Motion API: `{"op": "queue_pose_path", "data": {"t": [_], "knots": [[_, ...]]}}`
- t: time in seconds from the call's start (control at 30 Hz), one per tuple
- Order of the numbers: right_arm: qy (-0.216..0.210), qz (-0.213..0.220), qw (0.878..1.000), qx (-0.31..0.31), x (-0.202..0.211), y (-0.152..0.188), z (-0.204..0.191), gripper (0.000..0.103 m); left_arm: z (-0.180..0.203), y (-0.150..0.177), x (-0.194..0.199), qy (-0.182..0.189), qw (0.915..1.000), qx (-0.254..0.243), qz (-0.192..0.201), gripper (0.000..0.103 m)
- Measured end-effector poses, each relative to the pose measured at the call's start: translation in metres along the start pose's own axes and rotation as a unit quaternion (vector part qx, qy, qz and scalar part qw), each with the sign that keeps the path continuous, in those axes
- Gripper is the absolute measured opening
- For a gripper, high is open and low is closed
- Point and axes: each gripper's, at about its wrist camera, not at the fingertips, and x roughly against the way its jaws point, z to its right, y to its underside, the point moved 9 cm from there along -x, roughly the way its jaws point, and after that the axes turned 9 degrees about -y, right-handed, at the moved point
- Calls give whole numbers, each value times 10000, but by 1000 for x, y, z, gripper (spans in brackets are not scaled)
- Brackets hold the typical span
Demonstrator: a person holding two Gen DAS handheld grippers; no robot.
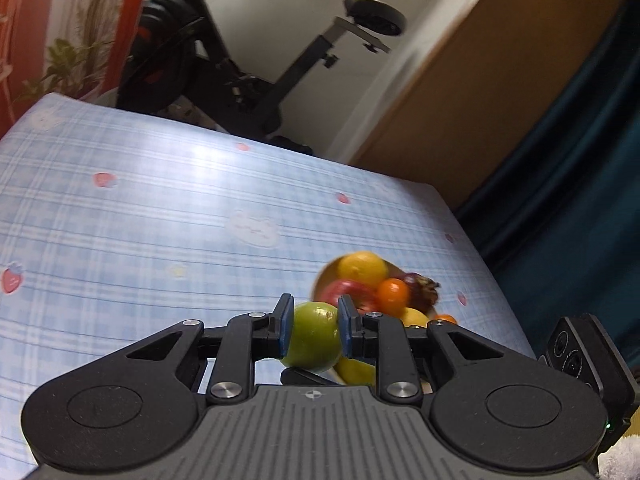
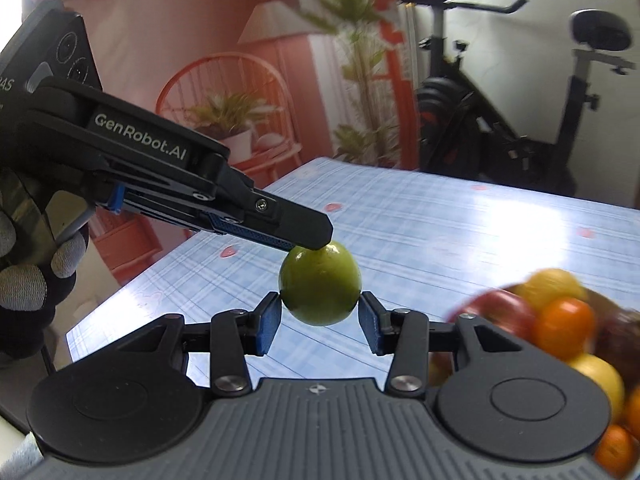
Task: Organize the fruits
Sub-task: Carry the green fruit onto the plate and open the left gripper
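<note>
My left gripper (image 1: 314, 330) is shut on a green lime (image 1: 314, 336), held above the table. In the right wrist view the left gripper (image 2: 310, 240) comes in from the left with the lime (image 2: 320, 282) hanging from its fingertips. My right gripper (image 2: 320, 322) is open, its blue pads on either side of the lime, close to it but apart. A wooden bowl (image 1: 322, 276) holds a yellow lemon (image 1: 362, 268), a red apple (image 1: 346, 290), an orange tangerine (image 1: 392, 296) and a dark fruit (image 1: 422, 290). The bowl's fruit shows at right in the right wrist view (image 2: 560, 320).
The table (image 1: 140, 220) has a light blue plaid cloth with strawberry prints. An exercise bike (image 1: 248, 64) stands behind it. A wooden door (image 1: 500, 80) and dark teal curtain (image 1: 580, 200) are at the right. A gloved hand (image 2: 28, 260) holds the left gripper.
</note>
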Motion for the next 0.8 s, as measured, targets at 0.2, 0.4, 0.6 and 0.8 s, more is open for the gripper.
{"op": "queue_pose_path", "data": {"t": [0.2, 0.4, 0.6, 0.8], "knots": [[344, 237, 9988, -262, 41, 10, 27, 46, 44, 9, -16, 158, 9993, -289, -192, 25], [551, 479, 9957, -570, 64, 14, 48, 46, 74, 10, -34, 142, 9980, -499, -358, 25], [641, 605, 9932, -758, 77, 18, 60, 46, 89, 5, -47, 64, 9972, -574, -479, 25], [631, 715, 9915, -891, 87, 18, 72, 46, 107, 4, -56, -16, 9953, -831, -503, 25]]}}
